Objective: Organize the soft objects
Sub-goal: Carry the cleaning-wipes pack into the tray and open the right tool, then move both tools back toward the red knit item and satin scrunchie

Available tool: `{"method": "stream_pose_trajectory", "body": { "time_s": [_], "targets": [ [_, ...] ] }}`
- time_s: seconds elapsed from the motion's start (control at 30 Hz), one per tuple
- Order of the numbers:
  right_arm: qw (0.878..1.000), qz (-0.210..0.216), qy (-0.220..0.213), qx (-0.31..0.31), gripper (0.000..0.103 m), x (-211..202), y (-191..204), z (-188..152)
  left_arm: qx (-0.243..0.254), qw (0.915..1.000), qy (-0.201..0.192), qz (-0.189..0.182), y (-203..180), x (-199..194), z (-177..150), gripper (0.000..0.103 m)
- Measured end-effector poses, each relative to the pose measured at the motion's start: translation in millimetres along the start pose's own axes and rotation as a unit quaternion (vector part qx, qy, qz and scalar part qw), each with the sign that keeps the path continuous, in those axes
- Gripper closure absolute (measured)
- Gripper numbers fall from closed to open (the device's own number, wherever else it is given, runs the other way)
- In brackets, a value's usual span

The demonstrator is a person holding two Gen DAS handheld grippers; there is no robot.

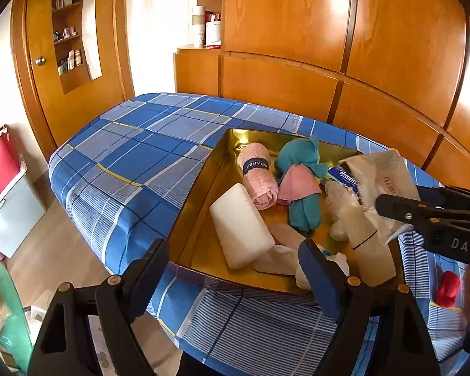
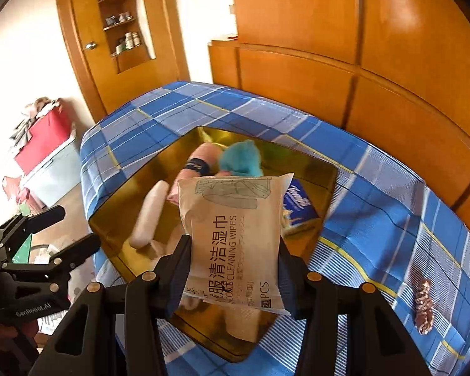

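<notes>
A gold tray [image 1: 200,194] lies on the blue plaid bed and holds soft items: a white foam block [image 1: 239,224], a rolled pink towel [image 1: 257,178], a teal and pink cloth bundle [image 1: 300,185], a blue tissue pack [image 1: 344,177] and pale socks. My right gripper [image 2: 233,269] is shut on a beige pack of cleaning wipes [image 2: 235,228] and holds it above the tray [image 2: 116,219]; the pack also shows in the left wrist view [image 1: 382,181]. My left gripper [image 1: 235,269] is open and empty at the tray's near edge.
A brown scrunchie [image 2: 423,307] lies on the bed right of the tray. A red item [image 1: 448,288] sits at the bed's right edge. Wooden wardrobes stand behind the bed. A red and grey bin [image 1: 3,194] stands on the floor at left.
</notes>
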State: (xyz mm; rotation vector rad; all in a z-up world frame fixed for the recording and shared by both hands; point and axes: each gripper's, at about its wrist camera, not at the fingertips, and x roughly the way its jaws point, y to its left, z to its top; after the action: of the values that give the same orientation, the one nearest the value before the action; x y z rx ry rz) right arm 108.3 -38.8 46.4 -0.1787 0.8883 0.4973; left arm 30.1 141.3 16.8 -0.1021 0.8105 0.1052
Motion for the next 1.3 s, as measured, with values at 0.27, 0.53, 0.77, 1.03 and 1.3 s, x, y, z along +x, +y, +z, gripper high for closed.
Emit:
{"method": "stream_pose_trajectory", "body": {
  "time_s": [0.27, 0.53, 0.77, 1.03, 1.3],
  "targets": [
    [0.999, 0.017, 0.029, -0.024, 0.053, 33, 25, 11, -0.022, 0.9997, 0.003, 0.006, 17, 1, -2, 0.018],
    [0.997, 0.017, 0.077, -0.025, 0.052, 84, 35, 18, -0.042, 0.9989, 0.013, 0.020, 36, 8, -6, 0.018],
    [0.995, 0.032, 0.095, -0.004, 0.049, 105, 35, 19, -0.042, 0.9987, 0.013, 0.025, 38, 8, -6, 0.018],
    [0.996, 0.066, 0.042, 0.046, 0.027, 62, 13, 19, -0.021, 0.9997, 0.002, 0.015, 20, 3, 0, 0.018],
    [0.997, 0.025, -0.009, 0.073, 0.027, -5, -34, -5, 0.027, 0.9992, -0.018, -0.023, -19, -11, 8, 0.018]
  ]
}}
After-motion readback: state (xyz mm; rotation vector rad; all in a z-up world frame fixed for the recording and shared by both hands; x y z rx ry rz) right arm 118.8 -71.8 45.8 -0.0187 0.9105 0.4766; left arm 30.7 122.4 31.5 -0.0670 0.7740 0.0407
